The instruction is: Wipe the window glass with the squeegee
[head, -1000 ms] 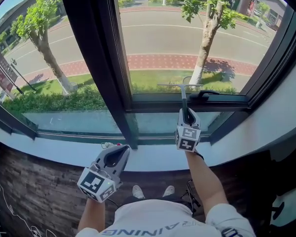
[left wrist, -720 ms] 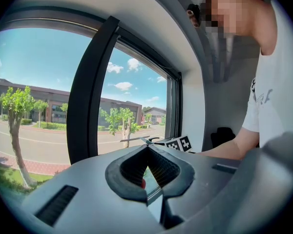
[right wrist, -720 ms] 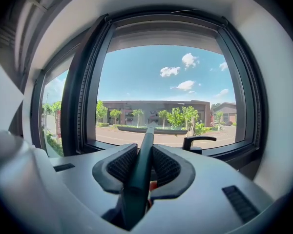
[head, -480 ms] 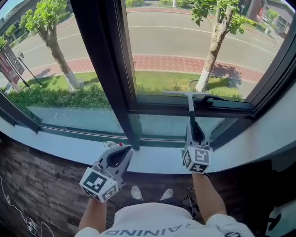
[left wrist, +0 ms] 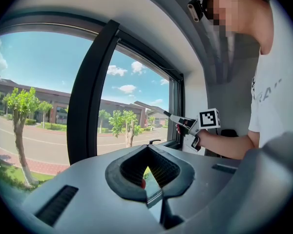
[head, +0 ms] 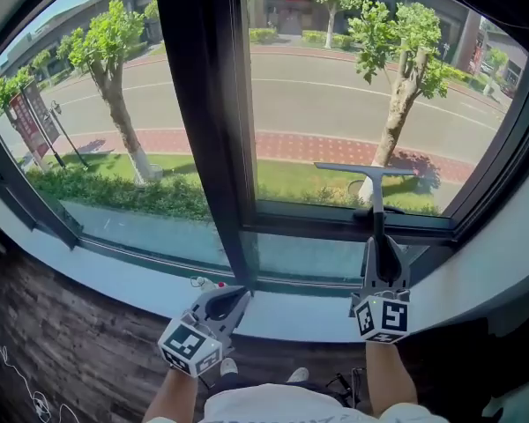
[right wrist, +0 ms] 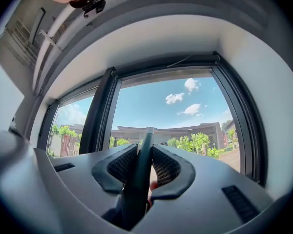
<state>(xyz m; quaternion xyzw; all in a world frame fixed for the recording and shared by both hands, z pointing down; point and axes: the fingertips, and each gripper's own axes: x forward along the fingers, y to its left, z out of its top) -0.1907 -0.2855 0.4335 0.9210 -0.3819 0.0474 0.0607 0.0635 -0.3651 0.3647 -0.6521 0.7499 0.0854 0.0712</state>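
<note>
The right gripper (head: 376,239) has its jaws clamped on the dark handle of the squeegee (head: 372,192). The squeegee stands upright (blade level at the top) in front of the lower part of the right-hand window glass (head: 335,95), just above the dark frame (head: 326,226). The left gripper (head: 233,293) hangs low over the white sill (head: 282,317), below the central mullion (head: 203,104), its jaws drawn together on nothing.

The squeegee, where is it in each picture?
Head view: right of centre, the squeegee rises from the right gripper toward the glass.
Left gripper view: far off, mid-right, only a handle bit shows.
Right gripper view: bottom centre, handle clamped between the jaws.
Shared landmark: the dark window post.
</note>
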